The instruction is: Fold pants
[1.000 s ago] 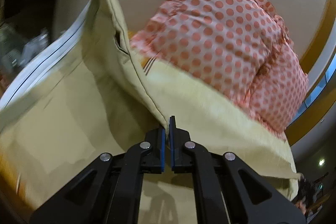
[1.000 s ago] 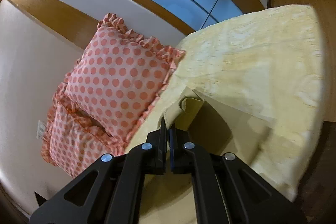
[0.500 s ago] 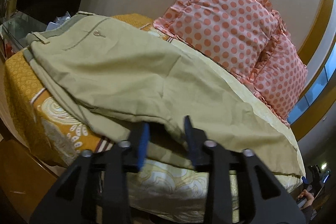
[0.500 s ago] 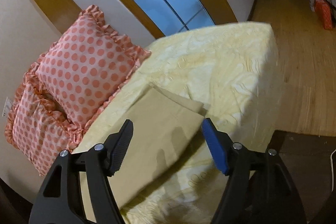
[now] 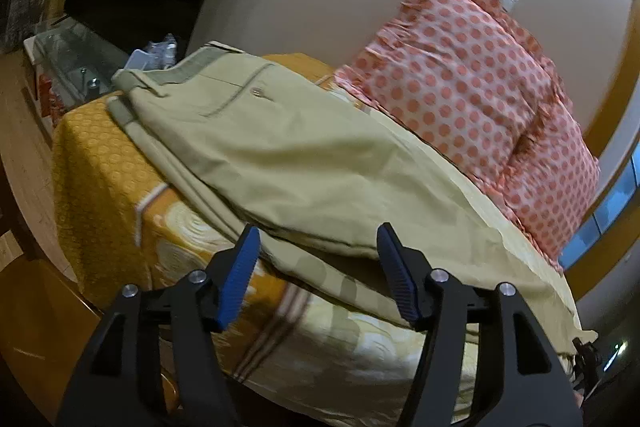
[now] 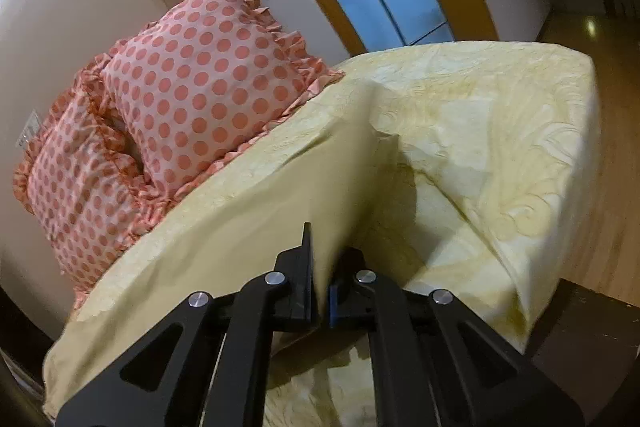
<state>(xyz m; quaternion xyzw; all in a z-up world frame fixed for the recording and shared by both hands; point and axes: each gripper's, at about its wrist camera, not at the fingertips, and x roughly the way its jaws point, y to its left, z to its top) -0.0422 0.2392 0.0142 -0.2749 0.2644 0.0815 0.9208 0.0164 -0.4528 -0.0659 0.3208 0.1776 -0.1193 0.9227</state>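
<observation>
On the bed [image 5: 120,187] — pants [image 5: 304,163], left tongs [image 5: 320,267] agape, right tongs [image 6: 320,283] clamped on fabric.

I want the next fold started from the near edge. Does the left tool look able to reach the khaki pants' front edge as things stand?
Probably yes: the left tool is open, and the khaki pants lie just ahead with nothing between.

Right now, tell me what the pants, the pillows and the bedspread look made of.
Pants: matte khaki woven cloth, likely cotton twill; it creases softly and has a stitched, buttoned pocket.
Pillows: thin polka-dot printed fabric with ruffled edges, probably cotton.
Bedspread: yellow quilted textile with raised swirl stitching and a faint sheen.
</observation>
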